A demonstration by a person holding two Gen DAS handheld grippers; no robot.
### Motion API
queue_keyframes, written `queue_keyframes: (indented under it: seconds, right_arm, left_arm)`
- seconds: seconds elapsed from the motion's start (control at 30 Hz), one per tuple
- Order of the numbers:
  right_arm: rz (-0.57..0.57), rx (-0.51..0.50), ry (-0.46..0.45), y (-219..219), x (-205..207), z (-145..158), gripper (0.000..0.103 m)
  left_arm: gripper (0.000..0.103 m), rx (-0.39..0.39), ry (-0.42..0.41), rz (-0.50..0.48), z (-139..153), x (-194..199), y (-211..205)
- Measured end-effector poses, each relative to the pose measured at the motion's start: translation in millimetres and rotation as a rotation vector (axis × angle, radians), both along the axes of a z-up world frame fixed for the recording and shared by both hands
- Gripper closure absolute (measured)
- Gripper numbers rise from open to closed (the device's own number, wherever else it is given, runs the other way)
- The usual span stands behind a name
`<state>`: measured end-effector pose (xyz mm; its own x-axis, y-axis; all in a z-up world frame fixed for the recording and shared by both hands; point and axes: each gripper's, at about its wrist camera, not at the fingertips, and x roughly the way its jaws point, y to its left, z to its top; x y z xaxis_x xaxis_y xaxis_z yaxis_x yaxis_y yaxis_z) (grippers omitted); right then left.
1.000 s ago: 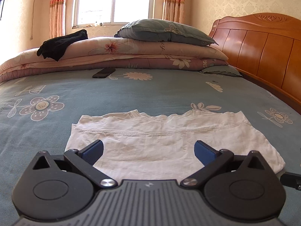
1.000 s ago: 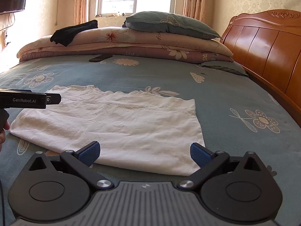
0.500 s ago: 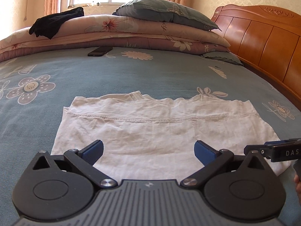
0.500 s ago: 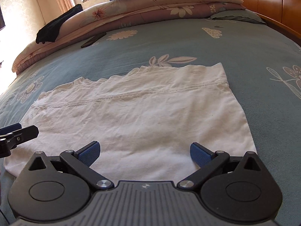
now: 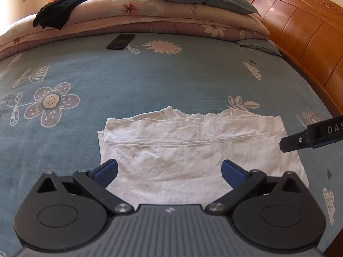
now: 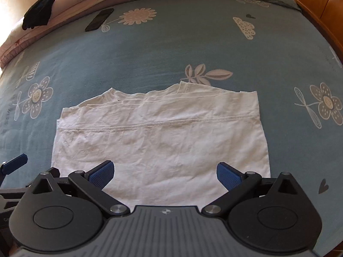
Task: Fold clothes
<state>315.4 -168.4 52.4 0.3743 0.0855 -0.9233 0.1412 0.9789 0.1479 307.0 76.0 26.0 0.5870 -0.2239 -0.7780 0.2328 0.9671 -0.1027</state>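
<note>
Now, my left hand-held gripper (image 5: 169, 172): wide open, empty — right hand-held gripper (image 6: 164, 172) likewise.
White garment (image 6: 160, 137): flat on the bed (image 6: 171, 49), just ahead.
Next: I'd pinch both near corners evenly — fold away.

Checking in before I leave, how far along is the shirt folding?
Partly done: the white shirt lies on the bed as a flat rectangle, hem doubled over. In hand: nothing; the left claw and right claw are open above its near edge. Left: further folds.

Bright daylight came from the far side, glaring on the quilts (image 5: 150, 15); fisheye curvature bent the edges, corners vignetted black.
</note>
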Motion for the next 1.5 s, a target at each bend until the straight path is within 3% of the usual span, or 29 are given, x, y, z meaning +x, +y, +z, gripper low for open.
queue_keyframes:
  seconds: [0.13, 0.3, 0.43, 0.53, 0.63, 0.77, 0.87, 0.97, 1.17, 1.3, 1.5]
  right_arm:
    - [-0.054, -0.097, 0.009, 24, -19, 16, 0.0]
    - [-0.098, -0.083, -0.011, 19, -35, 15, 0.001]
    - [-0.138, -0.022, -0.025, -10, -37, -10, 0.005]
    - [-0.15, 0.013, -0.051, -33, -32, -39, 0.005]
    - [-0.127, -0.033, -0.083, -52, -26, -62, 0.005]
    - [-0.098, -0.07, -0.127, -82, -13, -86, 0.005]
    - [-0.09, -0.05, -0.145, -100, 3, -97, 0.005]
    - [-0.092, 0.043, -0.173, -114, 15, -108, 0.003]
    - [-0.063, 0.067, -0.126, -121, 17, -138, 0.0]
    - [0.011, 0.015, -0.138, -114, 12, -144, 0.0]
    - [0.018, -0.068, -0.156, -100, 8, -151, 0.0]
  left_arm:
    - [0.001, 0.024, 0.049, -0.06, 9, 19, 20]
    - [0.001, 0.042, 0.073, -0.157, 7, 33, 23]
    - [0.001, 0.069, 0.074, -0.213, -8, 36, 3]
    - [0.001, 0.069, 0.029, -0.219, -28, 28, -13]
    - [0.001, 0.101, 0.029, -0.257, -56, 19, -31]
    - [0.001, 0.167, 0.087, -0.203, -85, 21, -53]
    - [0.001, 0.146, 0.107, -0.138, -91, 30, -70]
    - [0.001, 0.127, 0.116, -0.092, -93, 39, -87]
    - [0.001, 0.082, 0.153, -0.028, -105, 47, -94]
    - [0.001, 0.032, 0.19, 0.024, -114, 49, -88]
    - [0.001, -0.007, 0.194, 0.032, -119, 50, -82]
